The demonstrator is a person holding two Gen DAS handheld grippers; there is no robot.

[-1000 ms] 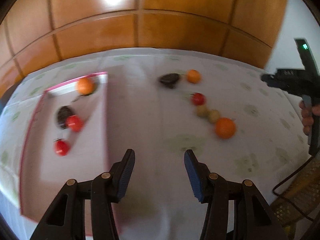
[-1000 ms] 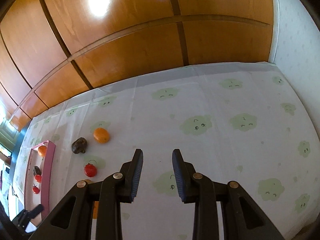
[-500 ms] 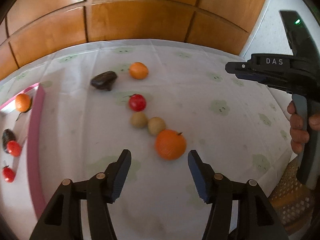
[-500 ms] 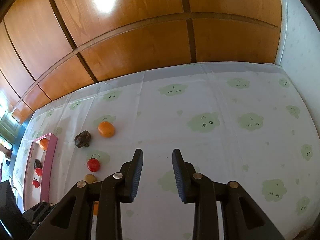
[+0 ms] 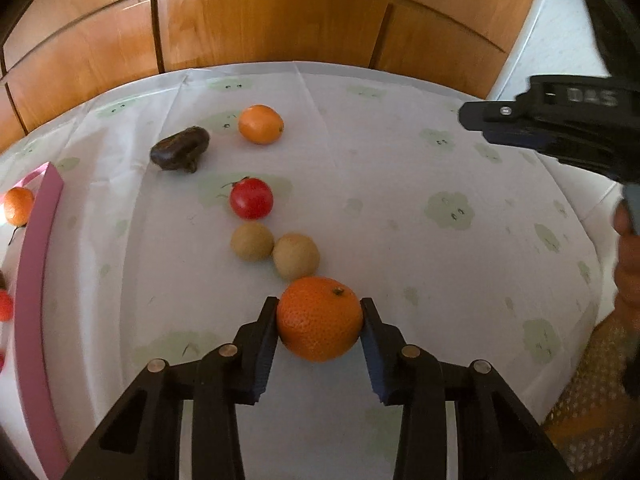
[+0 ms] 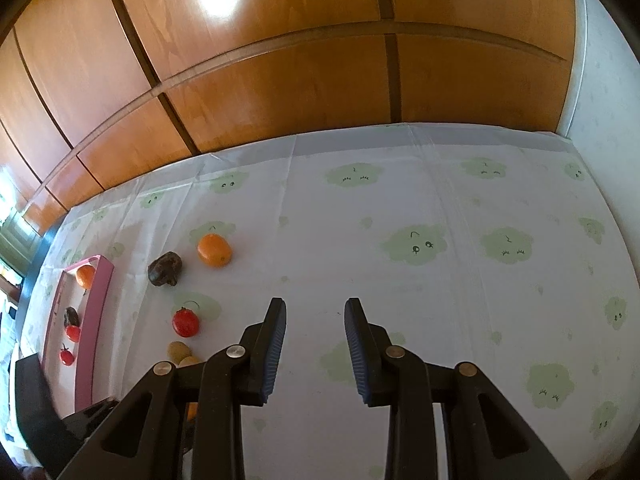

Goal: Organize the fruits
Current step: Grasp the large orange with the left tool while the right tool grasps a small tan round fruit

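My left gripper (image 5: pixel 319 322) has its jaws closed against both sides of a large orange (image 5: pixel 319 323) that rests on the tablecloth. Just beyond it lie two tan round fruits (image 5: pixel 296 255), a red tomato (image 5: pixel 251 198), a dark brown fruit (image 5: pixel 180 153) and a smaller orange (image 5: pixel 261 124). A pink-rimmed tray (image 5: pixel 34 280) at the left holds an orange (image 5: pixel 17 206) and red fruits. My right gripper (image 6: pixel 314 336) is open and empty above bare cloth, right of the fruits; the same tomato (image 6: pixel 185 322) and tray (image 6: pixel 96 308) show in its view.
The table has a white cloth with green cloud prints (image 6: pixel 416 244). A wooden panelled wall (image 6: pixel 280 72) stands behind it. The right gripper's body (image 5: pixel 560 128) and the hand holding it show at the right edge of the left wrist view.
My left gripper has swung right from the tray side, moved forward to the large orange and closed its jaws on it. The right gripper has barely moved.
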